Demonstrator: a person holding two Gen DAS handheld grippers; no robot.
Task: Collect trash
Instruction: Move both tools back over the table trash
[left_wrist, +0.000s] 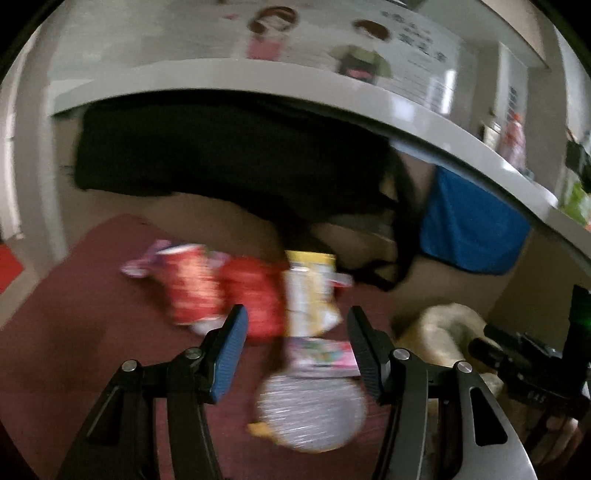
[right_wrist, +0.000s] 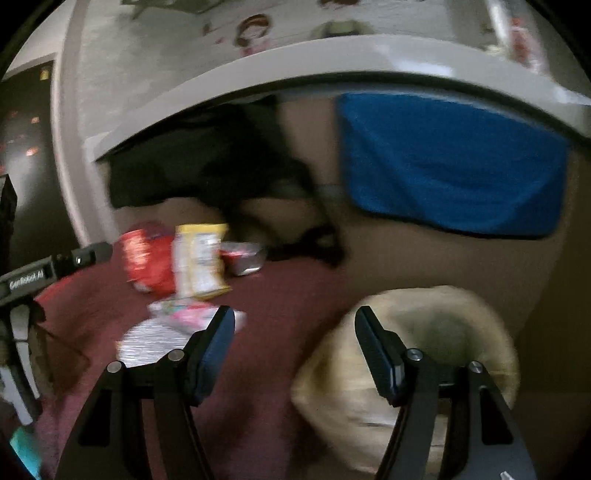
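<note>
Left gripper (left_wrist: 295, 332) jaws wide, empty; round silver foil wrapper (left_wrist: 310, 413) directly below, on maroon cloth (left_wrist: 92, 314). Right gripper (right_wrist: 295, 332) also wide, empty, over cream open bag (right_wrist: 424, 350) (blurred). Left nearer wrapper; bag lies rightward.

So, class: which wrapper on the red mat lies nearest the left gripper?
The silver foil wrapper, directly below and between the left gripper's open fingers; the red, yellow and pink packets lie farther off.
</note>
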